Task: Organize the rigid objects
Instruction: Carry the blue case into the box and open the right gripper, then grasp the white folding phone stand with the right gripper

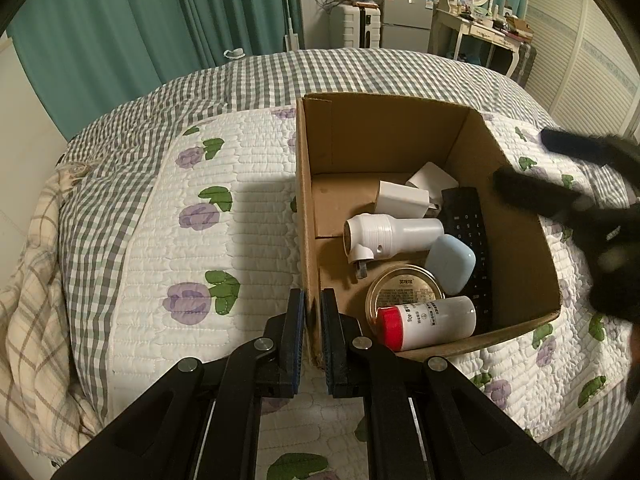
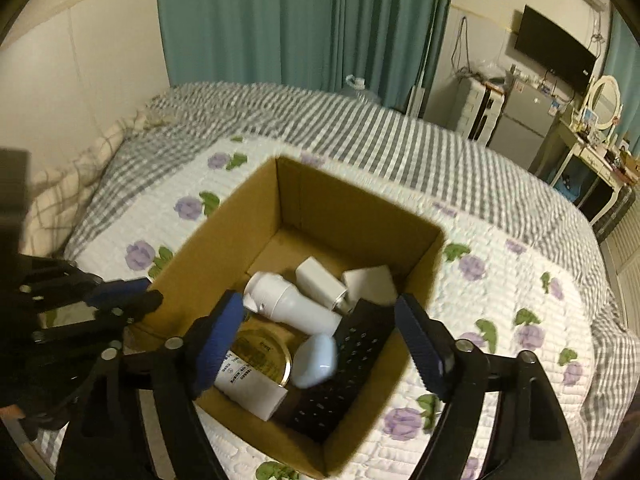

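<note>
Quilt [image 1: 192,208] with purple flowers and a grey check border covers the bed, where an open cardboard box [image 1: 384,140] sits. Inside lie a remote [image 1: 468,216], white chargers [image 1: 400,198], a white bottle [image 1: 400,234], a blue case [image 1: 452,264], a tin [image 1: 404,280] and a red-capped bottle [image 1: 428,322]. Left hand-held gripper [image 1: 313,316] pinches the box's near-left wall. Right hand-held gripper [image 2: 320,344] hangs over the box, jaws spread, holding nothing. Teal curtains [image 1: 120,32], a fridge [image 1: 406,20], a TV [image 2: 554,54] and a dresser [image 1: 480,28] line the far walls.
</note>
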Demonstrator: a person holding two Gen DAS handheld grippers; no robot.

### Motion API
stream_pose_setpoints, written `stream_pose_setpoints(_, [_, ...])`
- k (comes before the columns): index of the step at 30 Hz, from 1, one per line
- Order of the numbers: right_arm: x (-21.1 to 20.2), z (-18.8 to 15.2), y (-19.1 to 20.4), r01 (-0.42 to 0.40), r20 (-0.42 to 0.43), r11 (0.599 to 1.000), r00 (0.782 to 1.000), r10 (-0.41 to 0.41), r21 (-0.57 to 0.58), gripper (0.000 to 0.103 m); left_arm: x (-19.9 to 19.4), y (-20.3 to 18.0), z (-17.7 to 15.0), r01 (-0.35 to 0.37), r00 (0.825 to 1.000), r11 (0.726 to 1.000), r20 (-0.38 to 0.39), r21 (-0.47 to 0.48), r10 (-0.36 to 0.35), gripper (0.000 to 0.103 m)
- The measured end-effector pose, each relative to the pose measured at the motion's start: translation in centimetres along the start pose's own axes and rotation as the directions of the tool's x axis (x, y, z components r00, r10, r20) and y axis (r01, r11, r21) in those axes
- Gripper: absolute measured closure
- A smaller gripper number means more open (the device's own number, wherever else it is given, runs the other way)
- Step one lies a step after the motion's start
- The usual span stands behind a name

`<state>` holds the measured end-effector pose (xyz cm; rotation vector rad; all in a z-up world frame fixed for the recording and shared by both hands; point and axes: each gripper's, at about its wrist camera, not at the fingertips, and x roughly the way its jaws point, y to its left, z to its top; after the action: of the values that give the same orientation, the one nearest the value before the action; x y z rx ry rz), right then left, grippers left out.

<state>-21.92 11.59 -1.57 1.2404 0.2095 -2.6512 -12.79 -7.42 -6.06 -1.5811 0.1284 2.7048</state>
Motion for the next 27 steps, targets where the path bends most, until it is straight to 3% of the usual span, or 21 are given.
stream_pose_setpoints(8, [-5.8,0.2,-4.3,0.061,0.090,0.998,0.994,-0.063,0.019,0.022,0.0,-0.1,0.0,-0.005,1.000,1.000,0.001,-0.001,0.005,0.095])
stream_pose_setpoints(13, [-7.1,-1.2,-8.5,0.134,0.087,0.989,0.986,-0.139,0.059,0.022,0.0,-0.1,0.1,-0.009,1.000,1.000,0.001,-0.002,0.009,0.095])
stream_pose_setpoints(19, [-4.9,-4.8,-12.5,0.165,0.001,0.981,0.986,-0.166,0.101,0.022,0.0,-0.2,0.0,-0.014,1.000,1.000,0.000,0.000,0.014,0.095])
stream_pose_setpoints(27, [1.5,-10.0,-14.7,0.180,-0.129,0.976,0.978,-0.164,0.124,0.022,0.0,-0.2,-0.1,-0.022,1.000,1.000,-0.002,0.000,0.022,0.095])
